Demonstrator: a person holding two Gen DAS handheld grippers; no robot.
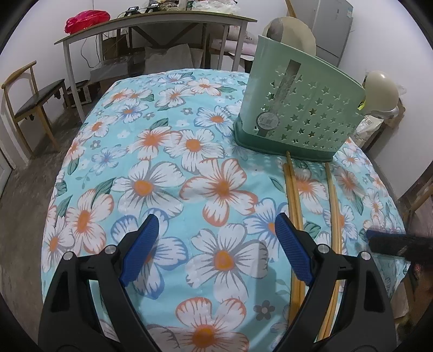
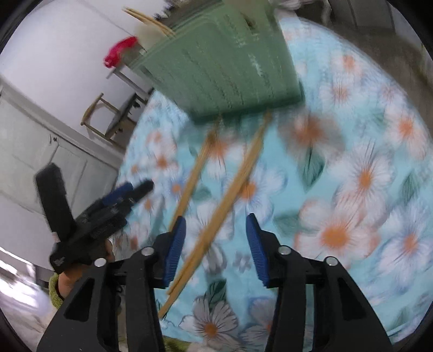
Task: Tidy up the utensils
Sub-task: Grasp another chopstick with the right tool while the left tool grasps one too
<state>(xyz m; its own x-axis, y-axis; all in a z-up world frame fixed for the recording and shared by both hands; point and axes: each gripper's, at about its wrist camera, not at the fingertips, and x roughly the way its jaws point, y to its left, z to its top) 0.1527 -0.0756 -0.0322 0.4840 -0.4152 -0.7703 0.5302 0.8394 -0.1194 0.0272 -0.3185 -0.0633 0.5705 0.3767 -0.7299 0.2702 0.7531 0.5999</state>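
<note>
Left wrist view: chopsticks [image 1: 293, 195] lie before green utensil holder [image 1: 297, 113] on floral cloth [image 1: 167, 168].

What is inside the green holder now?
Two pale spoons stick out of the green holder: one above its top rim, another at its right end. Their handles and the rest of the inside are hidden by the wall.

Both wrist views angled down close over tablecloth [image 1: 167, 113], sharing chopsticks [image 2: 230, 200], holder [image 1: 305, 108]

Chair [image 1: 29, 100], desk [image 1: 151, 25], perhaps a fridge [image 1: 334, 25].
</note>
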